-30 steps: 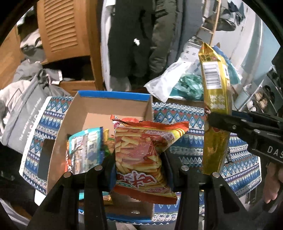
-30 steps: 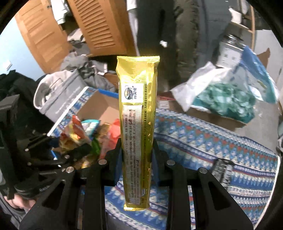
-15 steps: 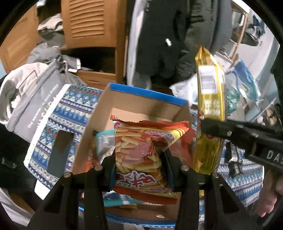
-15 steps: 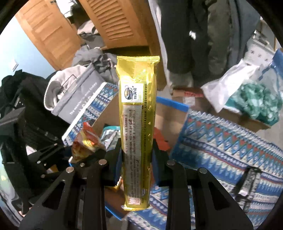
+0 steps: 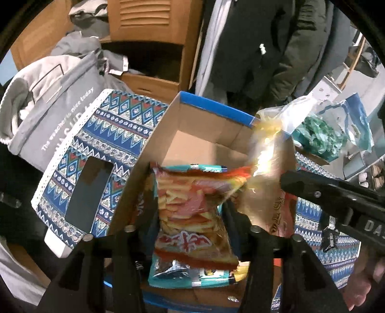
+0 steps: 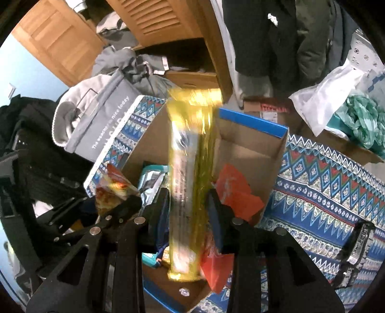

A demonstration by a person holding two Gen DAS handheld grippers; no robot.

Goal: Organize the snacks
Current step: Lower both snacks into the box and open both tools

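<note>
The open cardboard box (image 5: 216, 106) with a blue rim stands on the patterned cloth. My left gripper (image 5: 189, 202) hangs over it and its jaws are opening. The red-and-yellow fries bag (image 5: 192, 231) between them is blurred and loose from the pads. In the right wrist view my right gripper (image 6: 189, 195) is also opening over the box (image 6: 252, 122). The tall gold packet (image 6: 190, 144) between its fingers is smeared by motion and tilts. A teal packet (image 5: 192, 281) and an orange-red packet (image 6: 238, 192) lie inside the box.
A black phone (image 5: 89, 192) lies on the cloth left of the box and a black clip-like object (image 6: 358, 243) on its right. A grey bag (image 5: 60, 108), plastic bags (image 6: 336, 103), a wooden cabinet (image 5: 149, 21) and a person in a dark coat (image 5: 252, 48) stand behind.
Both grippers came down and in over the box. Both pairs of jaws have widened, and the fries bag and gold packet, held sharp before, are now blurred and slipping.
</note>
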